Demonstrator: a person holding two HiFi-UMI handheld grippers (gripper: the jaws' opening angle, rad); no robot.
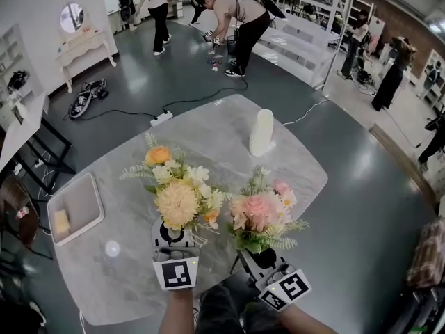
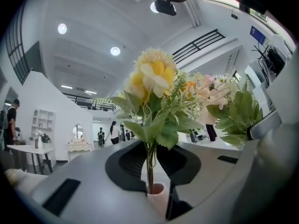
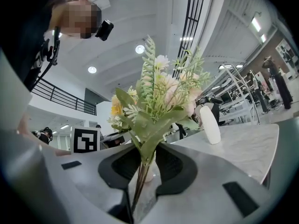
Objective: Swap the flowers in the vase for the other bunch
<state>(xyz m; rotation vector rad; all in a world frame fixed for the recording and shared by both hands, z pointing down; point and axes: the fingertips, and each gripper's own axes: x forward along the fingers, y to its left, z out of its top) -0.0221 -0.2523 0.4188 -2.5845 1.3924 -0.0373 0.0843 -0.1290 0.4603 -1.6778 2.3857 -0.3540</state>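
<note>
Head view hides grips: left gripper (image 2: 150, 168) clamps yellow bunch (image 2: 154, 80), right gripper (image 3: 142, 168) seemingly pink bunch (image 3: 164, 94).

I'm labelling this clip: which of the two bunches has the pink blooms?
The pink bunch, clamped by its stems in the right gripper. The yellow bunch, in the left gripper, carries yellow and orange blooms instead.

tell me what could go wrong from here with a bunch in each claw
1. The left claw and right claw each pinch only thin stems low down, so the yellow bunch or pink bunch might tilt or slip.
2. The bunches sit close side by side; leaves could snag.
3. The vase is tall and narrow, and no claw is free to steady it, so pushing stems in could tip it.
</note>
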